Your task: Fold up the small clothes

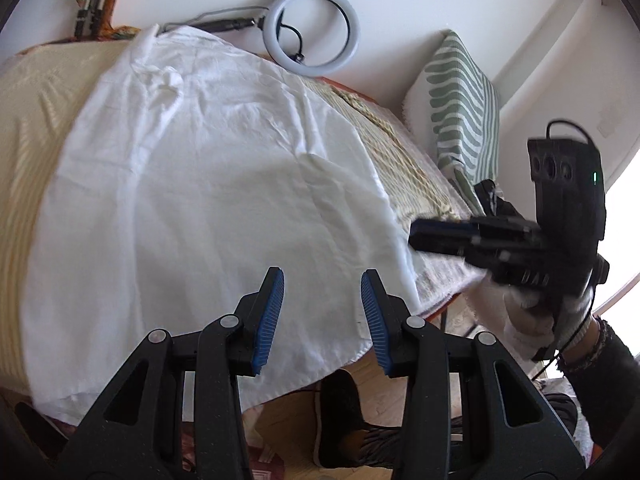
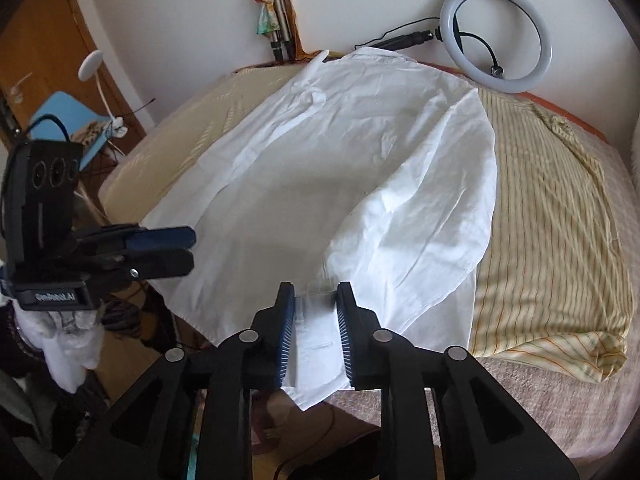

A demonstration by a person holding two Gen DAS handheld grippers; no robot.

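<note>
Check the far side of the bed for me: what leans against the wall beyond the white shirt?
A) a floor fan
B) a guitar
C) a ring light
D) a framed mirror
C: a round white ring light on its black stalk stands against the wall just past the collar end of the white shirt.

- The shirt (image 2: 340,168) lies spread on the bed (image 2: 560,392).
- A striped garment (image 2: 548,216) lies just right of it.
- A ring light (image 2: 498,36) leans against the wall behind.
</note>
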